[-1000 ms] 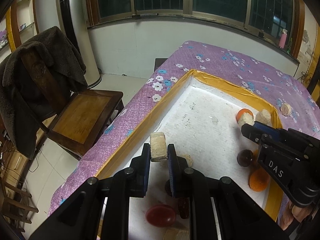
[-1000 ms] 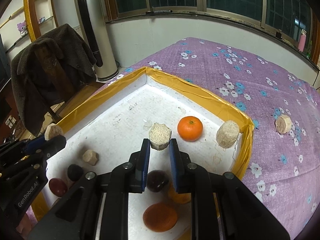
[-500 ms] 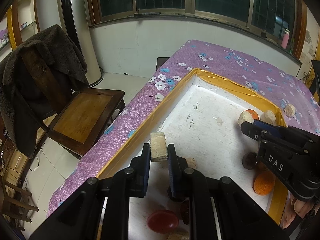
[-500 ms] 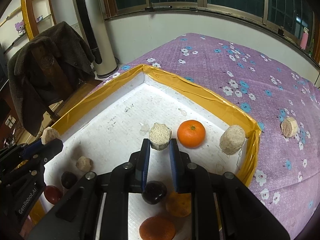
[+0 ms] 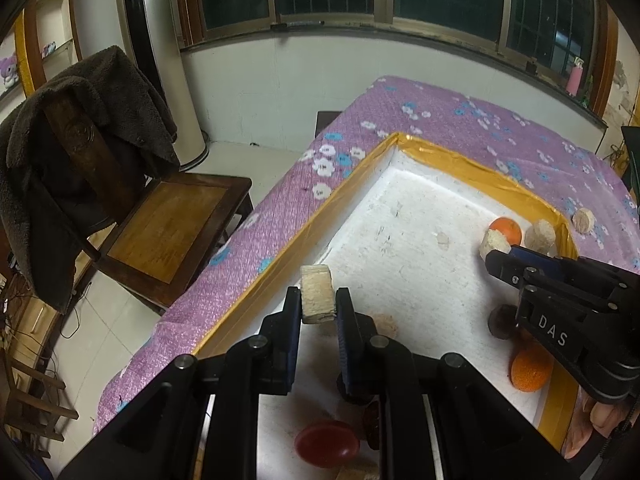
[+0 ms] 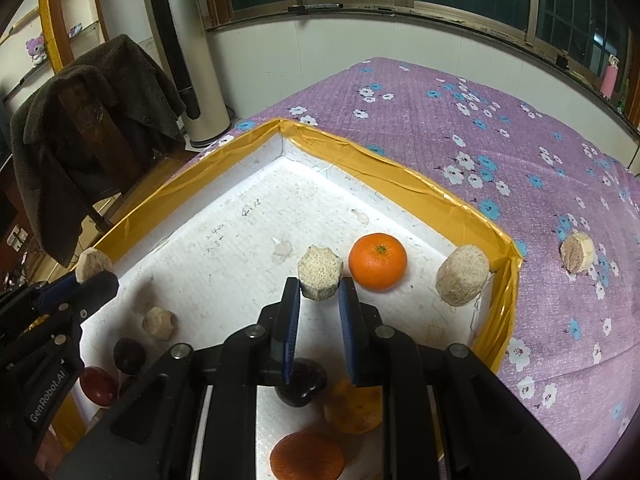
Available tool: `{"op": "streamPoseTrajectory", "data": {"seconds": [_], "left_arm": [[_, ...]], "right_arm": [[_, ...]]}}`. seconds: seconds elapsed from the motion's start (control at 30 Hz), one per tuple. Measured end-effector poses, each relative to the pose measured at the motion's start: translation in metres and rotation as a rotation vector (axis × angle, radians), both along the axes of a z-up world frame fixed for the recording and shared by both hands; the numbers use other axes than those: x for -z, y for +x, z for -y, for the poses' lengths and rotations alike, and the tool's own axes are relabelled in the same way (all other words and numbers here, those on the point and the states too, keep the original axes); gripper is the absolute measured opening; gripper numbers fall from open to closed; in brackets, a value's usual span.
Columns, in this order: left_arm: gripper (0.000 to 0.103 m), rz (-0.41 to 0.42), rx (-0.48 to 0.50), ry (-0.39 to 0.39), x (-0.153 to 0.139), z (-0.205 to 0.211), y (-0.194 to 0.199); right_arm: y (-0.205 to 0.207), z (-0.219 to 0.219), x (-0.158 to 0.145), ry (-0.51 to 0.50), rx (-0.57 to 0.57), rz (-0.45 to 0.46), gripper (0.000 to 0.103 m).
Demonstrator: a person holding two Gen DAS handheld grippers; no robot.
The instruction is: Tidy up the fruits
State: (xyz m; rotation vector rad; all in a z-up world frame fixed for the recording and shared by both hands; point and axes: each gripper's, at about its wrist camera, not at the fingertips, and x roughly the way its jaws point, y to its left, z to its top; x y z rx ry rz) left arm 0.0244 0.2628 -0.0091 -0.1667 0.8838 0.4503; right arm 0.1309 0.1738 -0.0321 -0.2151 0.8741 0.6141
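A white foam tray with a yellow taped rim (image 5: 440, 156) (image 6: 360, 152) lies on a purple flowered cloth. My left gripper (image 5: 317, 300) is shut on a beige chunk (image 5: 316, 294), held above the tray's left edge. Over the tray's middle, my right gripper (image 6: 319, 288) is shut on a hexagonal beige chunk (image 6: 320, 274). A whole orange (image 6: 377, 262) rests just right of it. Another beige chunk (image 6: 462, 280) leans in the tray's right corner. Dark plums (image 6: 129, 355) (image 6: 300, 384), a red fruit (image 6: 98, 385) and two more oranges (image 6: 352, 404) sit at the near end.
One beige chunk (image 6: 576, 256) lies on the cloth (image 6: 480, 128) outside the tray. A small beige piece (image 6: 159, 323) sits inside, near the plums. A wooden chair with a dark coat (image 5: 80, 120) and a tall floor appliance (image 5: 152, 60) stand left of the table.
Both grippers keep hold of their beige chunks. The views have shifted only slightly.
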Motion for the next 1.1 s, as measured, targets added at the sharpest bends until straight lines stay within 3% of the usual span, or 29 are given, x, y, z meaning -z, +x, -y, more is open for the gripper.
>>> {"op": "streamPoseTrajectory", "data": {"seconds": [0.07,0.17,0.2,0.23,0.3,0.4,0.67,1.1], "left_arm": [[0.018,-0.012,0.002,-0.009,0.002,-0.001,0.001],[0.051,-0.018,-0.013,-0.013,0.002,-0.003,-0.002],[0.065,-0.014,-0.013,-0.020,0.001,-0.003,-0.003],[0.071,-0.001,-0.003,-0.037,-0.001,-0.002,-0.005],[0.078,0.009,-0.012,-0.019,-0.005,0.002,-0.009],[0.081,0.011,-0.005,0.023,-0.011,0.010,-0.017],[0.082,0.074,-0.003,0.024,-0.032,0.027,-0.055],[0.093,0.130,0.035,0.055,-0.051,0.078,-0.109]], "right_arm": [[0.000,-0.001,0.002,-0.005,-0.005,-0.018,0.022],[0.000,0.000,0.005,-0.016,0.002,-0.028,0.025],[0.001,0.003,0.004,-0.009,0.014,-0.030,0.037],[0.001,0.004,0.003,0.000,0.020,-0.033,0.058],[-0.002,0.009,-0.001,0.024,0.021,-0.030,0.075],[-0.010,0.018,-0.012,0.043,0.024,-0.004,0.080],[-0.052,0.066,-0.040,0.034,0.048,0.133,0.103],[-0.154,0.145,-0.059,0.089,0.048,0.258,0.103]]}}
